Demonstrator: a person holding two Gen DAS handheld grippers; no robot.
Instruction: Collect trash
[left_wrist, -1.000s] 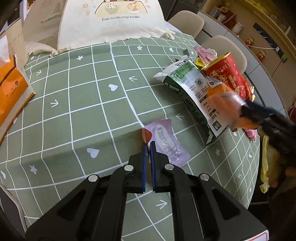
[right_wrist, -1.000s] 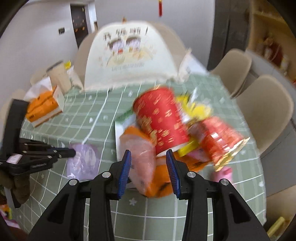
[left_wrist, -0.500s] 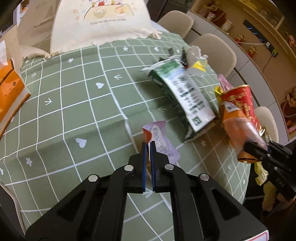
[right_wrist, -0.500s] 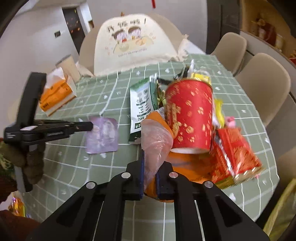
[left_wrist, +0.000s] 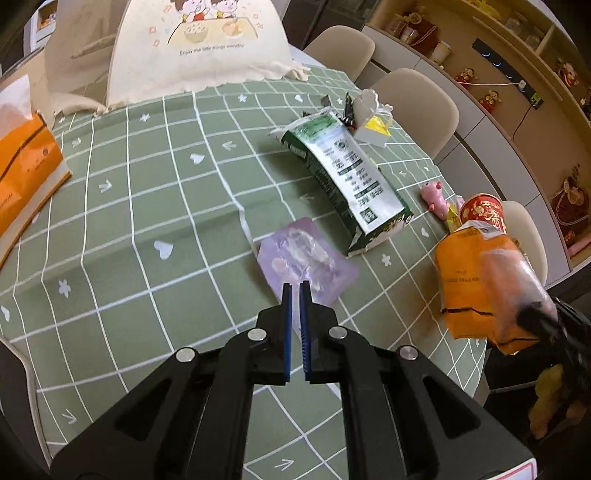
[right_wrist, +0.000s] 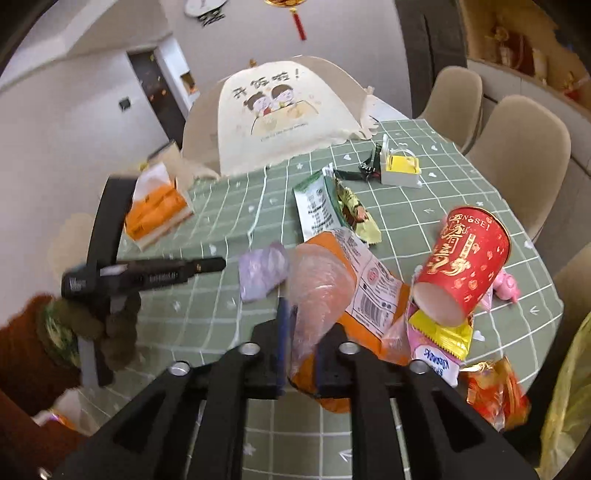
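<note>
We see a dining room with beige chairs (left_wrist: 417, 94) around a table under a green checked cloth (left_wrist: 147, 206), and a cream food cover (left_wrist: 199, 44) at its far end. An orange tissue box (left_wrist: 22, 166) sits at the left edge.

Our left gripper (left_wrist: 294, 291) hovers over the cloth with its jaws nearly together and nothing clamped; a purple wrapper (left_wrist: 306, 264) lies flat on the cloth just beyond its tips. A green and white packet (left_wrist: 347, 173) lies further off, with a small white and yellow box (left_wrist: 373, 122) at its far end and a pink toy (left_wrist: 436, 195) toward the table's right edge.

Our right gripper (right_wrist: 301, 321) has a crumpled clear plastic bag (right_wrist: 317, 291) between its jaws, which have just been opening; we cannot tell whether the pads still press on it. Behind the bag an orange packet (right_wrist: 365, 280) sits at the near edge of the table. A red paper cup (right_wrist: 465, 269) lies tilted on its side just right of it, over a yellow wrapper (right_wrist: 443, 332), and a red foil wrapper (right_wrist: 495, 391) lies at the table's edge.
</note>
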